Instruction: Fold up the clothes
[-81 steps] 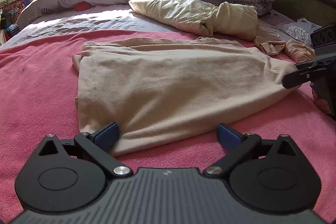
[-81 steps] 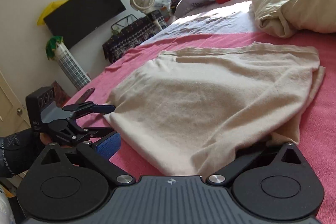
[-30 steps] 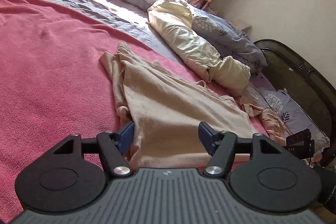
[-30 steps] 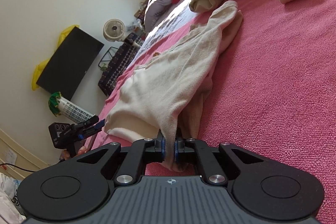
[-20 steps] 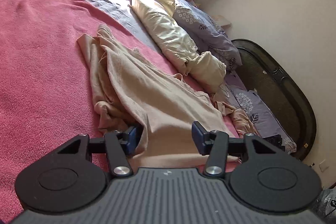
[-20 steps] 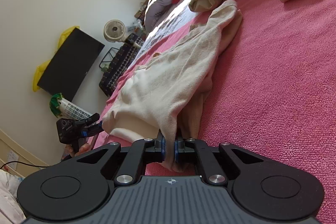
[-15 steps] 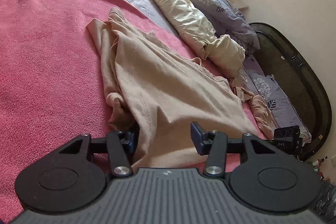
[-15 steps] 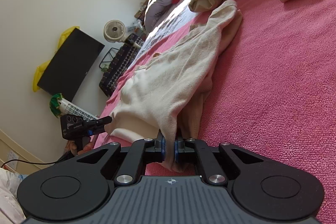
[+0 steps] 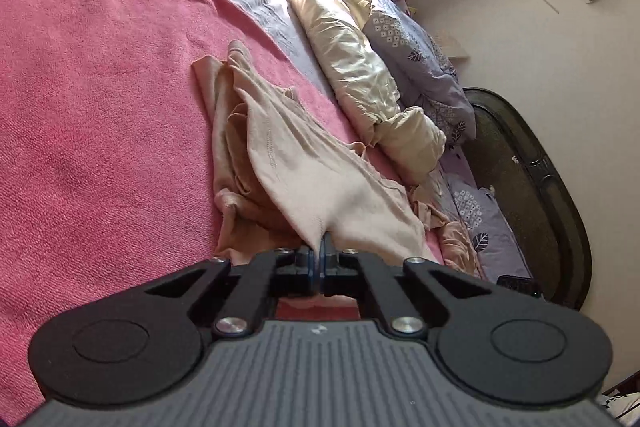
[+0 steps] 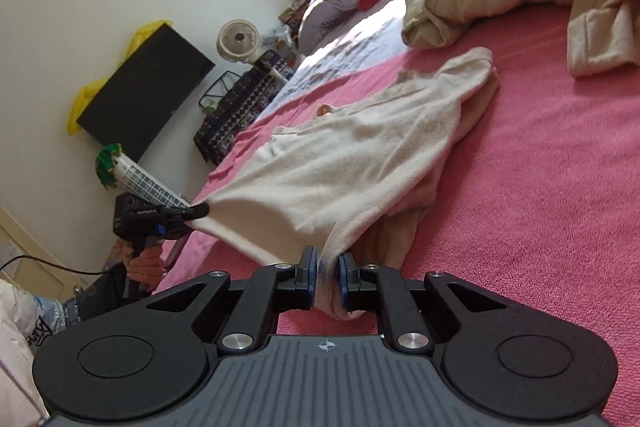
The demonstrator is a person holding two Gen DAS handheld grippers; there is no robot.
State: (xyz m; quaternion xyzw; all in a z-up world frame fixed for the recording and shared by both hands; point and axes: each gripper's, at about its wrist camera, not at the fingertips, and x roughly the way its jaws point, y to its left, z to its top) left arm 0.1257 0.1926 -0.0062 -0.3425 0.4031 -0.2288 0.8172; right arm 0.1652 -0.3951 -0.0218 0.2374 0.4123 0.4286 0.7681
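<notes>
Grippers lifting a beige garment (image 10: 352,163) off the pink blanket (image 10: 540,187): left gripper (image 9: 319,259) is clamping one near corner, right gripper (image 10: 328,279), jaws easing apart, is pinching the other, cloth trailing toward upper frame.

Left claw (image 9: 319,259) pinched tight on cloth, right claw (image 10: 328,277) easing apart around cloth, both angled downward
</notes>
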